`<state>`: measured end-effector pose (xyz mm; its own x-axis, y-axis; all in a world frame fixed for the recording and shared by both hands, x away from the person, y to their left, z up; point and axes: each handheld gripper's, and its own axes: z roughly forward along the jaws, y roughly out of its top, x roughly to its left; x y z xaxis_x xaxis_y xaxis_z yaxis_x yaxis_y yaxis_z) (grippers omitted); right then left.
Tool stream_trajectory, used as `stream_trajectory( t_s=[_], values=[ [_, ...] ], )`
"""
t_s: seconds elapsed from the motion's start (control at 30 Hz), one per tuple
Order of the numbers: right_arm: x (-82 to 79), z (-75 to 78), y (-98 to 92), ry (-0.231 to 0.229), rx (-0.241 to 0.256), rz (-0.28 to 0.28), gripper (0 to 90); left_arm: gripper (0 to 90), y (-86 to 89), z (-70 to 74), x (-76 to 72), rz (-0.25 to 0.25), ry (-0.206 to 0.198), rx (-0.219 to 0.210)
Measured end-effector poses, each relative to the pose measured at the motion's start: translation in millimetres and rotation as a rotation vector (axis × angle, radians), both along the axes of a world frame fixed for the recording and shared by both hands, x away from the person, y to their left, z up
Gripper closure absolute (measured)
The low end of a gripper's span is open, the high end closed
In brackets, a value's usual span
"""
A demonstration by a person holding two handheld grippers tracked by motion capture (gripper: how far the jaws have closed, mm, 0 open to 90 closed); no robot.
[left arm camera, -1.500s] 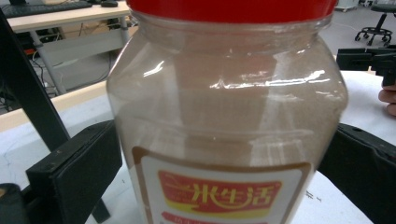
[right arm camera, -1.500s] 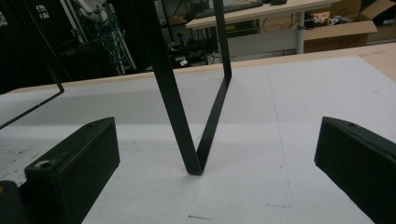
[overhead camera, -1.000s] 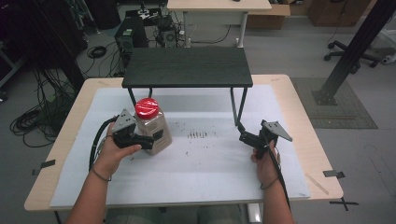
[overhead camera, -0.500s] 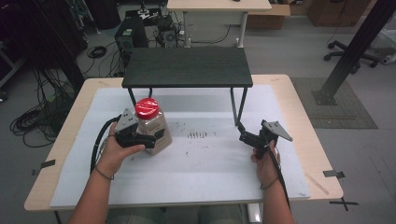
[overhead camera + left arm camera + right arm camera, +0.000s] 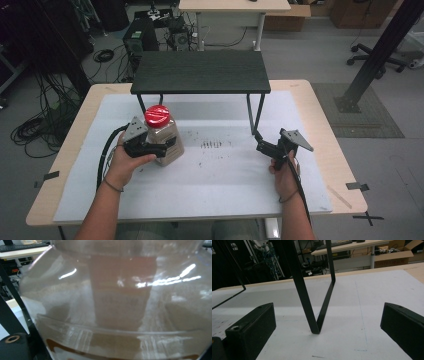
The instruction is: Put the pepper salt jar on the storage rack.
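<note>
Looking down from the high view, the left tool (image 5: 152, 148) is clamped on the side of a clear jar (image 5: 167, 142) with a red lid (image 5: 157, 115), which stands on the white mat (image 5: 220, 180) of the tabletop, at its left, just near of the small black shelf (image 5: 200, 71). The jar's base seems to rest on the mat, so the grasp looks made but the lift not yet begun. The right tool (image 5: 265, 147) sits low at the right, jaws spread and holding nothing, close to the shelf's right leg (image 5: 254, 116).

From the left gripper view, the jar (image 5: 120, 302) presses right up to the camera: clear wall, pale grainy contents, a brown band low down. That fits a firm grip on it.

From the right gripper view, both black jaws stand wide apart with only the mat between them, and the V-shaped shelf leg (image 5: 314, 302) touches down a little beyond.

Judging from this, the pickup is secured; carrying the jar to wherever it belongs, possibly the shelf top, and letting go are all left.
</note>
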<state>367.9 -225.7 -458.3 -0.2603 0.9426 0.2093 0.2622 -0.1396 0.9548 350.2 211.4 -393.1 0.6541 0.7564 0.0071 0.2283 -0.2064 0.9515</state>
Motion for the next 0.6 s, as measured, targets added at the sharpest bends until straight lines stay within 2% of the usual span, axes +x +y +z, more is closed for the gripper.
stream_trajectory(
  t_s=[0.37, 0.6],
  values=[
    [0.2, 0.0, -0.3, 0.005, 0.006, 0.001, 0.0, 14.9, 0.4, -2.7, 1.1, 0.009, 0.01, 0.006],
    [0.2, 0.0, -0.4, 0.006, 0.007, -0.001, 0.0, 15.5, -0.8, -4.1, 1.1, 0.014, 0.0, 0.02]
  ],
)
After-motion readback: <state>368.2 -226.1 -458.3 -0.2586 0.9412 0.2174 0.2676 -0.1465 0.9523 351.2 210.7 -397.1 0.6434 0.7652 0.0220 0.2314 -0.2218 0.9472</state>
